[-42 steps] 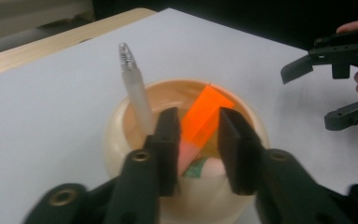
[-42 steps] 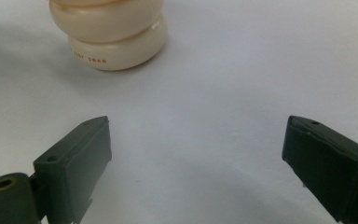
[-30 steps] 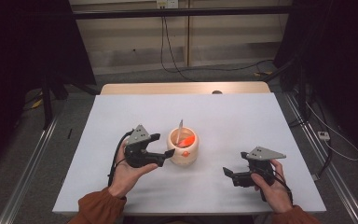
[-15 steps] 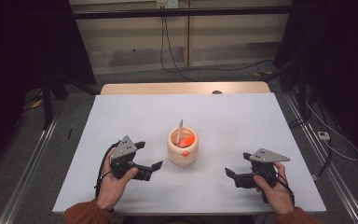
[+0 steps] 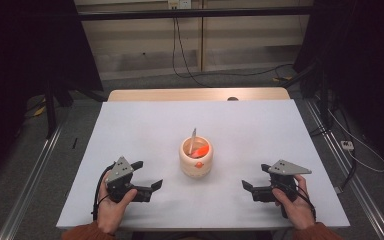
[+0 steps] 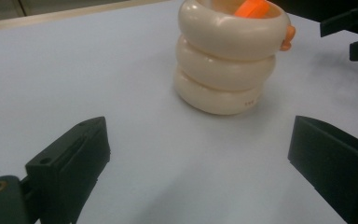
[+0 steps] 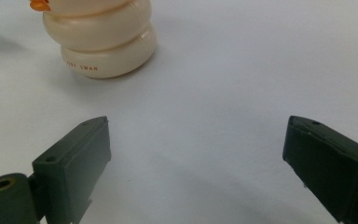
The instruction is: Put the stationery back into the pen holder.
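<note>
You are working in a lab recording bay, not a home or shop. The white table [image 5: 130, 130] sits bare on a wooden bench top [image 5: 195, 94], flanked by metal floor rails [image 5: 27, 185] on grey carpet. Black curtains [image 5: 25, 60] close off both sides. Loose cables [image 5: 190, 55] trail down the pale panelled back wall to the floor, a wall socket [image 5: 178, 4] sits above, and a power strip [image 5: 347, 145] lies at your right.

I see the cream ringed pot [image 5: 196, 159] upright at table centre, an orange piece [image 5: 200, 150] inside, a grey stick [image 5: 193, 136] tilting toward twelve o'clock.
</note>
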A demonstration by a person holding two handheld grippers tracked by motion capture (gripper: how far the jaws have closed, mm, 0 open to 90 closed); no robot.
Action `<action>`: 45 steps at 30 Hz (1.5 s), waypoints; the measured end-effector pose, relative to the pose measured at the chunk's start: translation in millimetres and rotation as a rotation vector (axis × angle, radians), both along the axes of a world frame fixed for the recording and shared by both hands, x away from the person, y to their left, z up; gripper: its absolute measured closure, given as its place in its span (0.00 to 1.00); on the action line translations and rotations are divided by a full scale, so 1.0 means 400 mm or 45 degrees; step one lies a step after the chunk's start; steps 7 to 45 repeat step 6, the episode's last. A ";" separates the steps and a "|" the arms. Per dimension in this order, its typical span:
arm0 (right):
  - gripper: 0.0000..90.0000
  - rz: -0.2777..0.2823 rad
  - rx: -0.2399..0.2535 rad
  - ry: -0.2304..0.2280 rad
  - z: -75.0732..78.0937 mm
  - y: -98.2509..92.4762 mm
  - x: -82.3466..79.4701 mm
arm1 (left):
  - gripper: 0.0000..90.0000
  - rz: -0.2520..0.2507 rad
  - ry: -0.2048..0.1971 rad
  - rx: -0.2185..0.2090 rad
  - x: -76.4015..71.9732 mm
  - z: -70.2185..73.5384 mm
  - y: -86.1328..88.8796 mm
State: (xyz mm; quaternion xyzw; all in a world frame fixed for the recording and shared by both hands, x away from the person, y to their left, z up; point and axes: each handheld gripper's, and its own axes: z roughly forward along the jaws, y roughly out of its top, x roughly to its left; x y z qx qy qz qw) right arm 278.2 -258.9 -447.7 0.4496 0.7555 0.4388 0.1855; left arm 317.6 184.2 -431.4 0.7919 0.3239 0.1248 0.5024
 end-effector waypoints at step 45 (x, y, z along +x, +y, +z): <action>0.08 0.000 0.003 -0.004 -0.001 -0.003 0.002 | 0.06 0.017 -0.005 0.000 0.005 0.000 0.000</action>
